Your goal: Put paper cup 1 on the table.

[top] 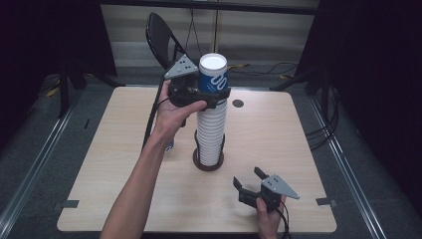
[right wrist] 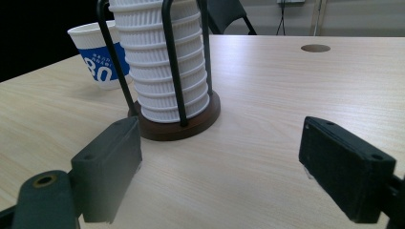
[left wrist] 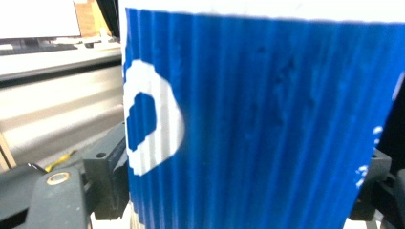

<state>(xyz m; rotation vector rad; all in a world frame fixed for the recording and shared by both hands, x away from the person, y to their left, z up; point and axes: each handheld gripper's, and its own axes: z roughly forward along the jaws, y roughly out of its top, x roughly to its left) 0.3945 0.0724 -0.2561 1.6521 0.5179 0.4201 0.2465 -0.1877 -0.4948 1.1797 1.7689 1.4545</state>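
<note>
1. Left gripper [top: 211, 94] squeezing the top cup [top: 213, 74] from both sides, up high over the table [top: 278, 144].
2. Top cup sitting right between the jaws, blue with white marks, mouth down and white bottom up.
3. Top cup [left wrist: 267, 124] showing very close in the left gripper view, with a black jaw pressing on each side.
4. Stack [top: 211, 132] standing straight below the left gripper, with the top cup sitting on its upper end.
5. Stack [right wrist: 165, 62] resting inside a holder [right wrist: 179, 125] with a round brown base and thin black bars.
6. Right gripper [top: 247, 183] lying low near the table edge, jaws spread wide, holding nothing.
7. Holder standing ahead of the right gripper, a little to its left, not touching it.
8. Another cup [right wrist: 98, 56] standing upright behind the holder, farther from the right gripper.
</note>
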